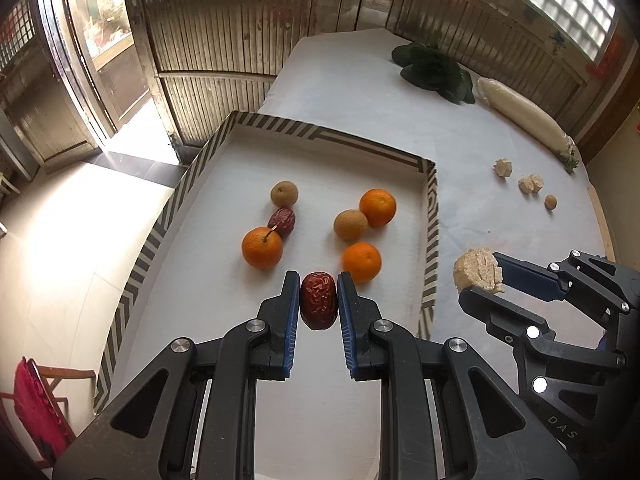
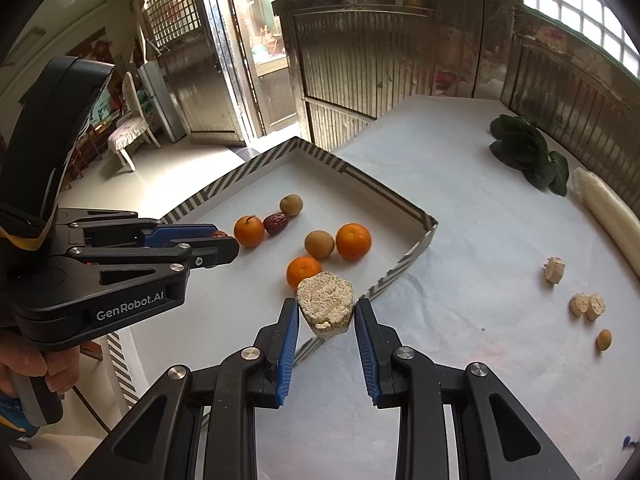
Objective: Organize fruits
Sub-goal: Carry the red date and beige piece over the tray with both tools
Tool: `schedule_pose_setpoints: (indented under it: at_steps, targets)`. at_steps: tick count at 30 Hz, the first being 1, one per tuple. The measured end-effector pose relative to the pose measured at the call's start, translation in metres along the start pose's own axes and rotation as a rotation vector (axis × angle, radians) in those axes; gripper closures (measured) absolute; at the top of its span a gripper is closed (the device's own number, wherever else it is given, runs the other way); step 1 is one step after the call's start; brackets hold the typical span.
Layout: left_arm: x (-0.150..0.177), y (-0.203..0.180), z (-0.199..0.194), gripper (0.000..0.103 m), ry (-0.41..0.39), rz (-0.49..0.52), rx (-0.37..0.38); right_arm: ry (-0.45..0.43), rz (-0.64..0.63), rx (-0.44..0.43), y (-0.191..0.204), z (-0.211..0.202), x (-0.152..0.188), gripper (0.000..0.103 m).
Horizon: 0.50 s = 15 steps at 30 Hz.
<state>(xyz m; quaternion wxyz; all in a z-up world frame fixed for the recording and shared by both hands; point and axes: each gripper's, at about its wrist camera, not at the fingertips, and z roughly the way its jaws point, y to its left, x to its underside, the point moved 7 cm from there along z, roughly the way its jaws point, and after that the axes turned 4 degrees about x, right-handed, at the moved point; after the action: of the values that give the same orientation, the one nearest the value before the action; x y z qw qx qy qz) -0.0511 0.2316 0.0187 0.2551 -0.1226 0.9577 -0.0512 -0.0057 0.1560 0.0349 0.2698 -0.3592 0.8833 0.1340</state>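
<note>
Your left gripper [image 1: 318,300] is clamped tight on a wrinkled red date [image 1: 318,301], its blue pads pressing the fruit from both sides, and it hangs over the near part of the striped tray [image 1: 431,216]. Your right gripper [image 2: 326,312] is nearly closed on a pale, crumbly chunk [image 2: 326,305], held above the tray's near right corner; in the left wrist view the same chunk sits just outside the tray's right wall.

Inside the tray you have three oranges: one with a stem [image 1: 262,248] on the left, one [image 1: 361,262] near the middle right, and one [image 1: 377,207] farther back. A second red date [image 1: 282,222] touches the stemmed orange, and a brown longan [image 1: 284,193] lies just beyond that date. Another longan [image 1: 350,224] rests against the far orange.

On the white-covered desk [image 1: 360,80], well to the right of the tray, lie a small pale piece [image 1: 503,168], a broken pale pair [image 1: 531,184] and a small round brown fruit [image 1: 551,202], in a row coming nearer. At the far right there are dark green leaves [image 1: 434,70] and, beside them, a long white wrapped vegetable [image 1: 524,114] along the desk's edge.

In the right wrist view, your hand [image 2: 38,364] grips the left gripper's handle at the left edge.
</note>
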Motion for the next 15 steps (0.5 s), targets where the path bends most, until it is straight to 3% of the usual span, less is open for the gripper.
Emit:
schedule_pose_setpoints:
  at_steps: [15]
  targets:
    - [0.010, 0.025, 0.018, 0.085, 0.044, -0.041, -0.030, 0.033, -0.018, -0.051, 0.019, 0.023, -0.004, 0.075]
